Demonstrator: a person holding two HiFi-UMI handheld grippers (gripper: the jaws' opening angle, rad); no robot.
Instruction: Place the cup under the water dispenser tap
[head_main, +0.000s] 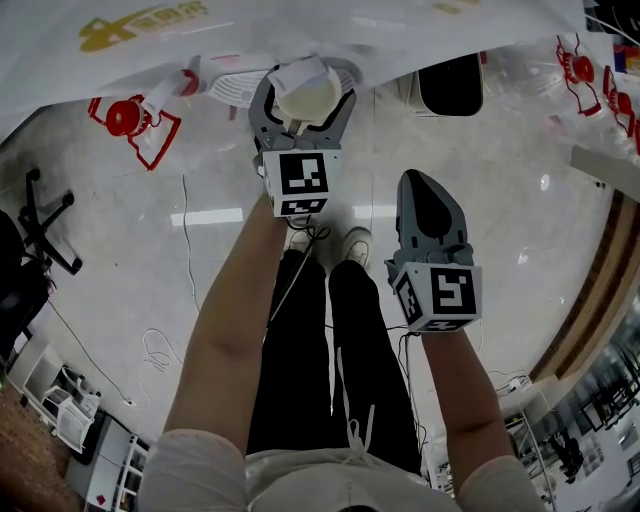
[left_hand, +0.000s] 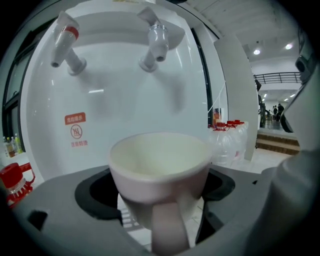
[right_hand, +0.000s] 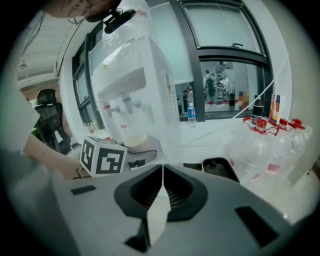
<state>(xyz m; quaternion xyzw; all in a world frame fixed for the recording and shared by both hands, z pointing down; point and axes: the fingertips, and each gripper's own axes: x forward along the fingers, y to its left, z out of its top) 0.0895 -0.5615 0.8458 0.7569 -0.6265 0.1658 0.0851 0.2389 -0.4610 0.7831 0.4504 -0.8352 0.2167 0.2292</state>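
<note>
A white cup (head_main: 305, 100) with its handle turned toward me sits between the jaws of my left gripper (head_main: 305, 85), which is shut on it. In the left gripper view the cup (left_hand: 160, 165) hangs just in front of the white water dispenser (left_hand: 125, 110), below and between its red tap (left_hand: 65, 45) and its grey tap (left_hand: 155, 42). My right gripper (head_main: 428, 200) is held lower and to the right, shut with nothing in it. From the right gripper view the dispenser (right_hand: 130, 100) and the cup (right_hand: 136, 141) show at the left.
Large clear water bottles with red caps lie at the left (head_main: 125, 118) and at the right (head_main: 580, 70) (right_hand: 270, 145). A black bin (head_main: 450, 85) stands right of the dispenser. An office chair (head_main: 40, 225) and loose cables are on the floor at the left.
</note>
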